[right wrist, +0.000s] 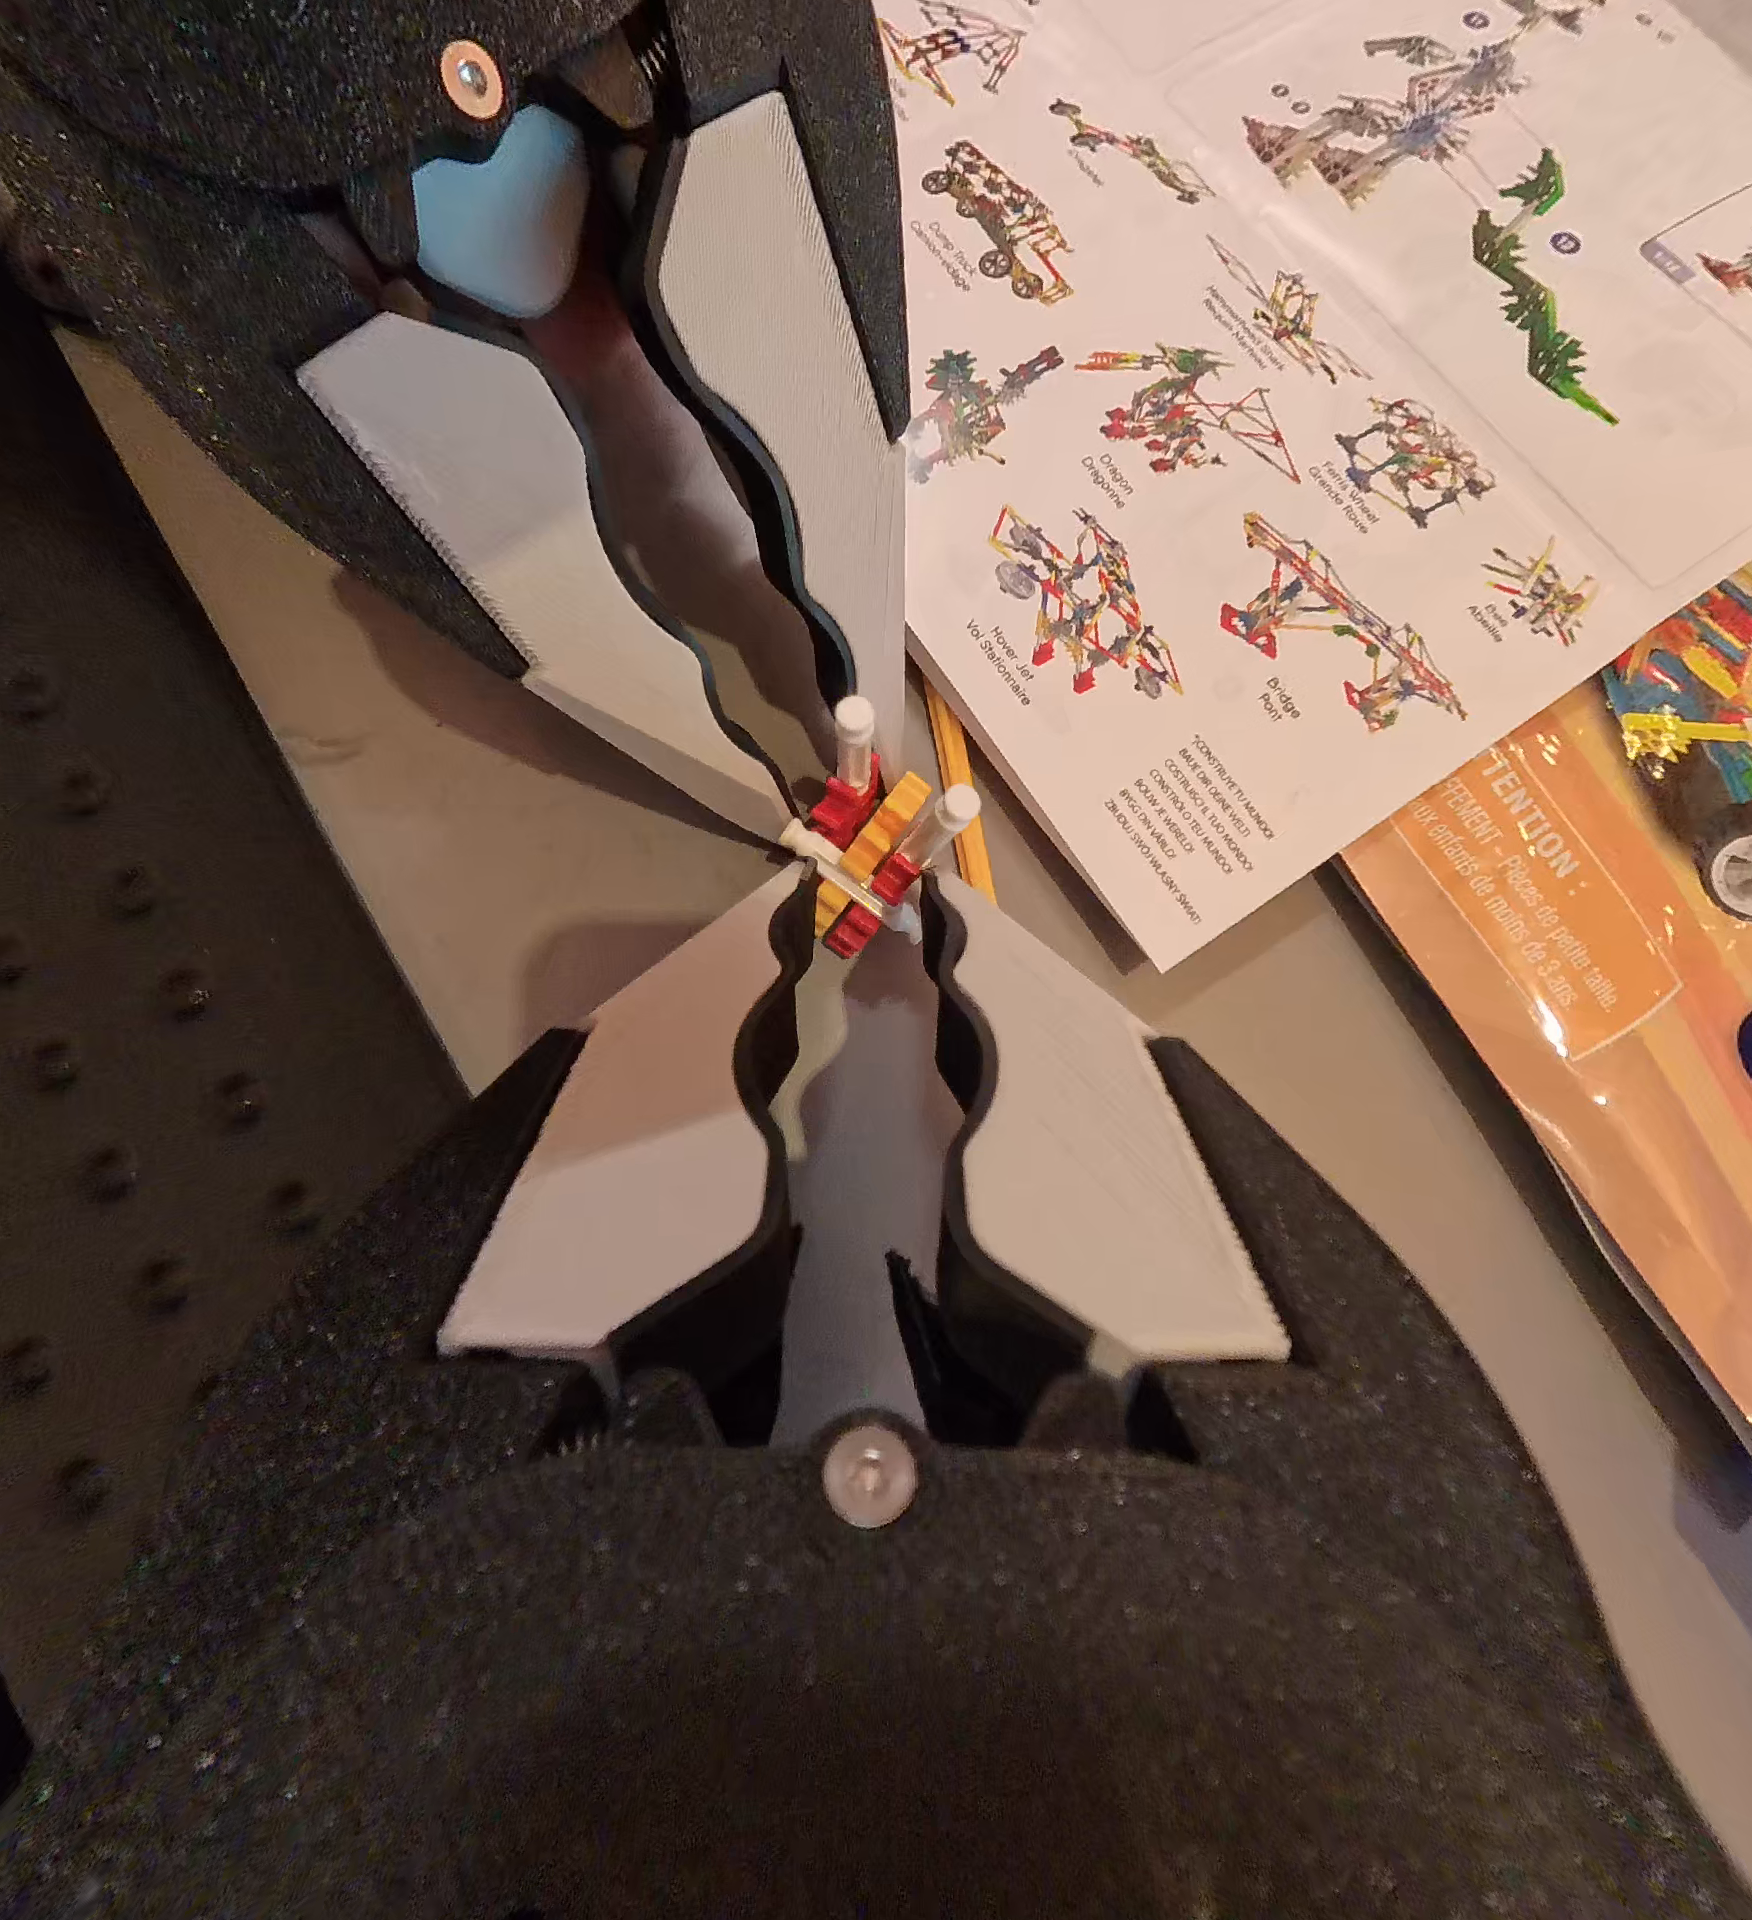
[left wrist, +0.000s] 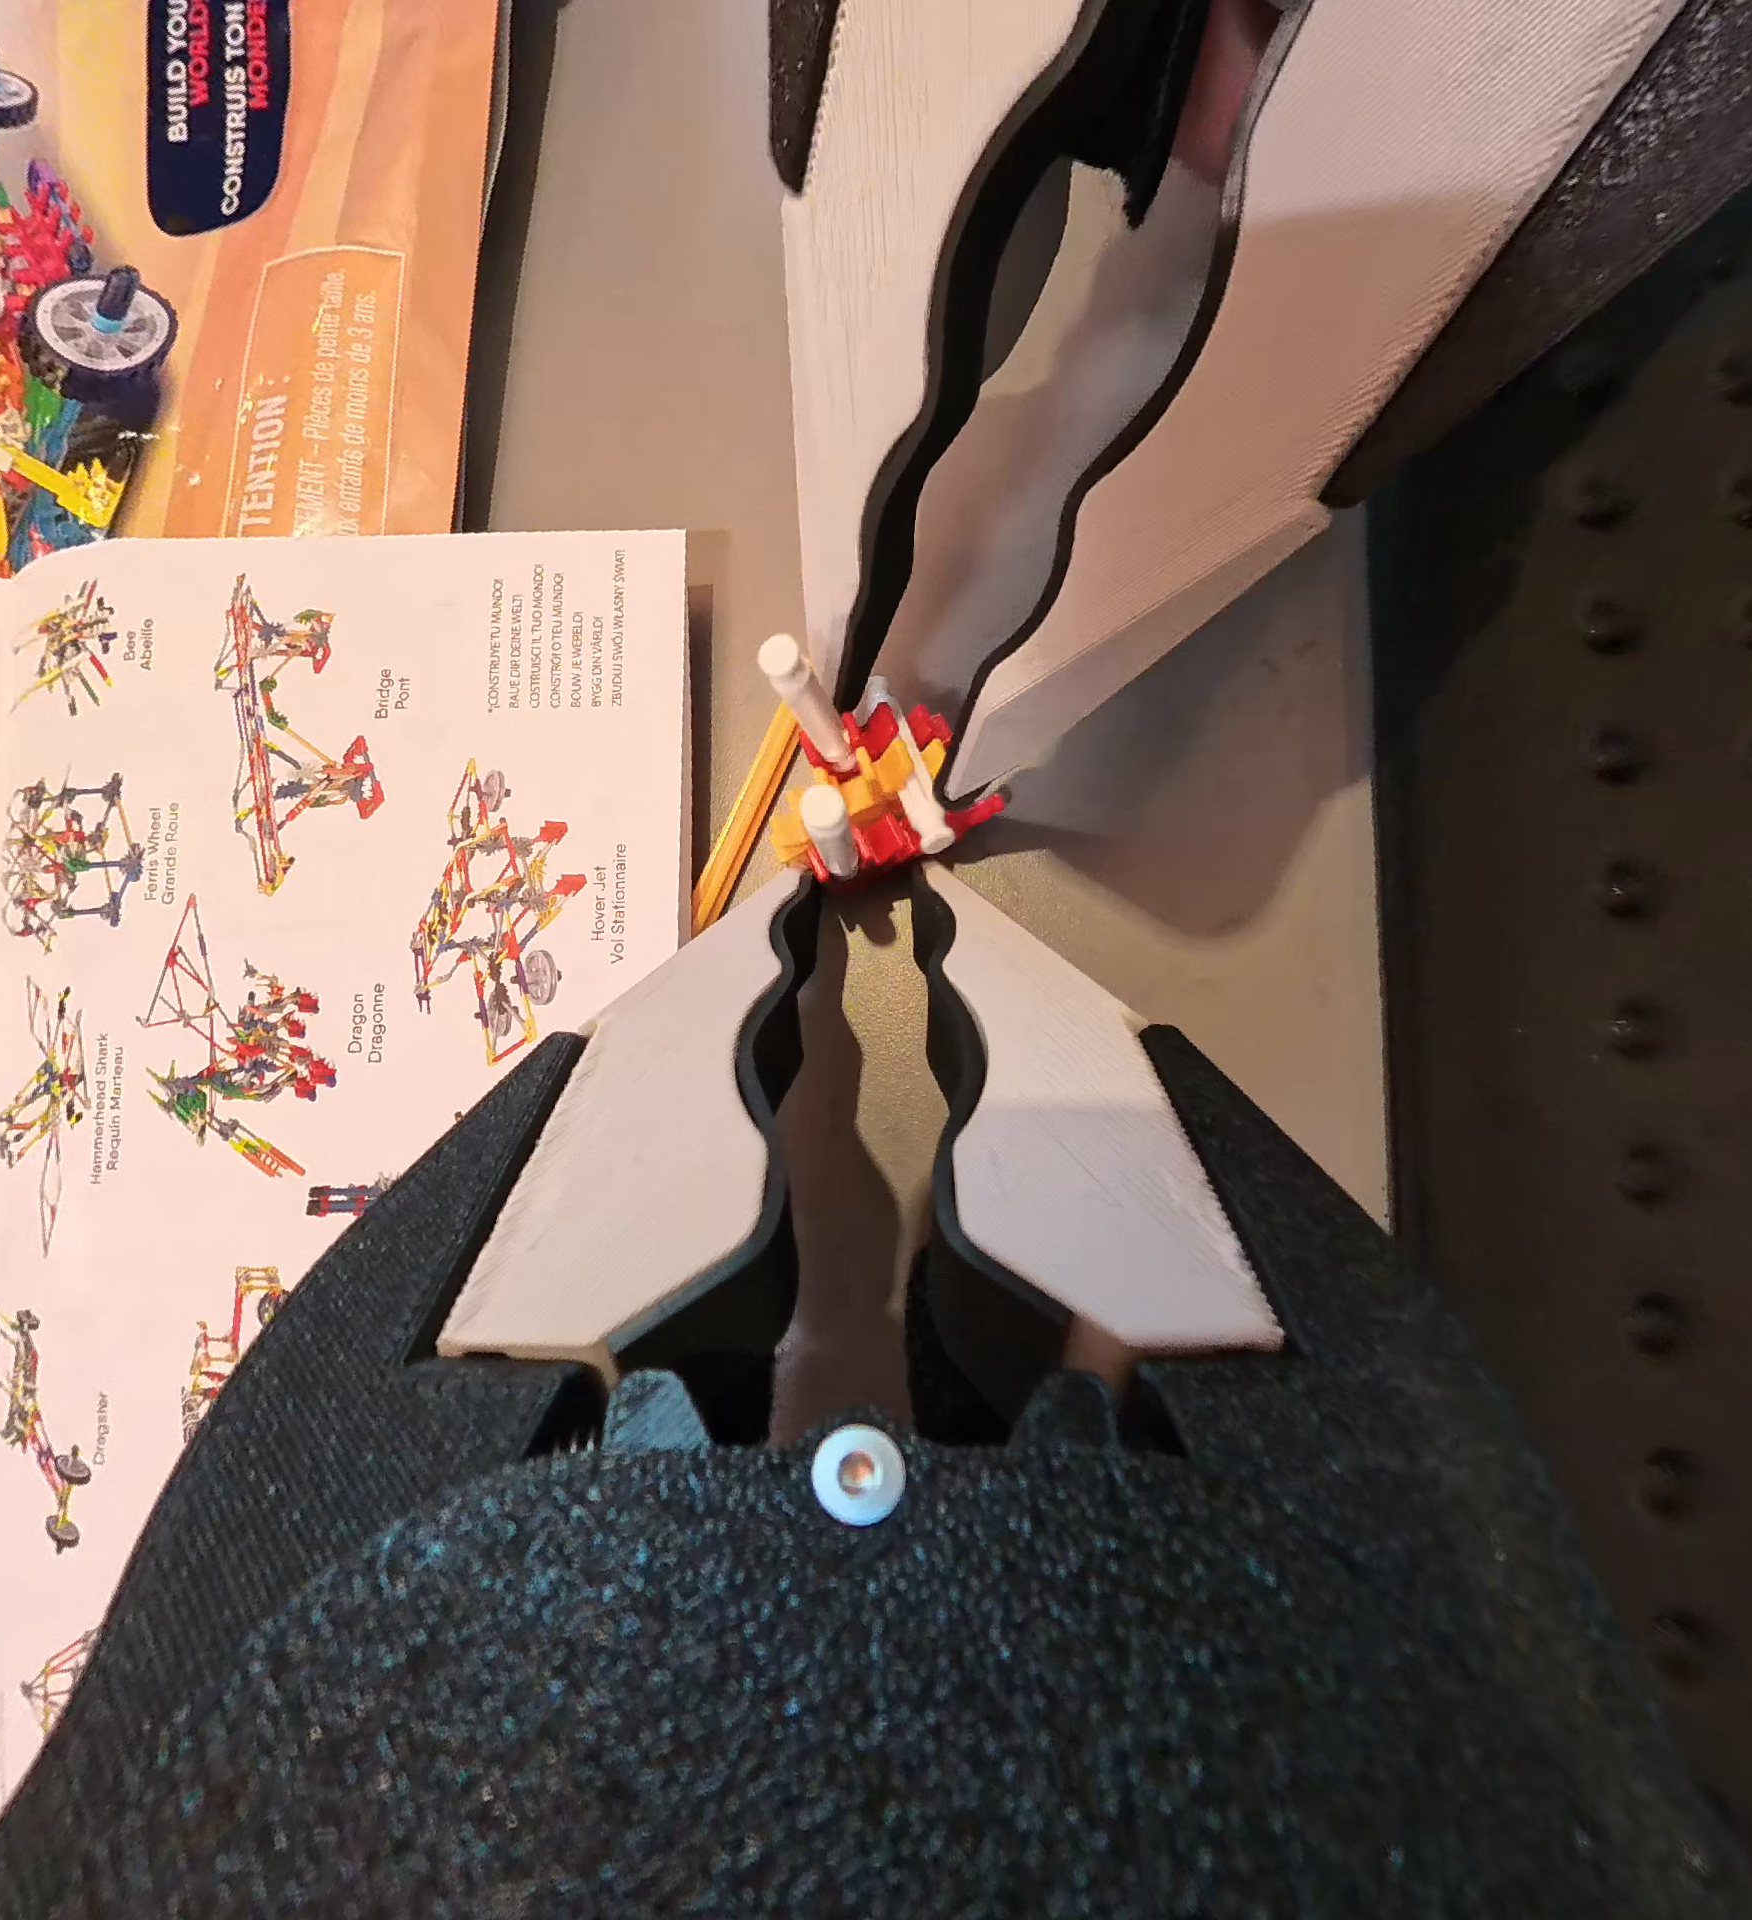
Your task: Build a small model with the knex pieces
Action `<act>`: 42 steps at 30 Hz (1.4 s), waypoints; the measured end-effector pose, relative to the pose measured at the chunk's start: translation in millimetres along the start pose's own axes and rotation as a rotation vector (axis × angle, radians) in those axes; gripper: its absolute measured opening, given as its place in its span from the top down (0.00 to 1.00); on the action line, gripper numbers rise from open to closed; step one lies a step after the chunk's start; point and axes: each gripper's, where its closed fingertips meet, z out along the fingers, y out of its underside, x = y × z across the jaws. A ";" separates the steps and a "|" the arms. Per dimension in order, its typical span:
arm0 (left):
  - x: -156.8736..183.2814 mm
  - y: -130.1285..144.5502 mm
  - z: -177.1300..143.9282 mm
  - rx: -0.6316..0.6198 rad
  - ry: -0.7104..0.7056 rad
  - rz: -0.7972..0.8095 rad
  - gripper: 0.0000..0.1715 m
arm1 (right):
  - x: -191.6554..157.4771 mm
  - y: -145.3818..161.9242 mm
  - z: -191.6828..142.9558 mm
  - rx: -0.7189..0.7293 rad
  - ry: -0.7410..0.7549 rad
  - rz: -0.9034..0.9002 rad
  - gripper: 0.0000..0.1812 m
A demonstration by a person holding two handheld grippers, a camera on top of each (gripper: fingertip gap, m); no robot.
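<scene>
Grey bench (left wrist: pixel 643 312) over dark perforated board | we see left gripper (left wrist: pixel 864 902) and right gripper (right wrist: pixel 867 914) both narrowed onto red-yellow connector cluster (left wrist: pixel 877 800), meeting tip to tip at 12 o'clock | white rods (left wrist: pixel 799 691) stick up | booklet (left wrist: pixel 280 831) at 9 o'clock | risk, we judge: tip-only grips, a twist could pop pieces apart or drop them.

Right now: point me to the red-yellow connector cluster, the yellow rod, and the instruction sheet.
red-yellow connector cluster (left wrist: pixel 877 795), left wrist view, yellow middle piece.
yellow rod (left wrist: pixel 742 826), left wrist view, mid-shaft beside the sheet.
instruction sheet (right wrist: pixel 1215 665), right wrist view, white page area.
</scene>
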 end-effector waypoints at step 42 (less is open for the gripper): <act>4.9 6.8 -5.9 -0.023 0.046 0.059 0.93 | -11.3 1.8 0.8 -0.002 0.001 -0.010 0.93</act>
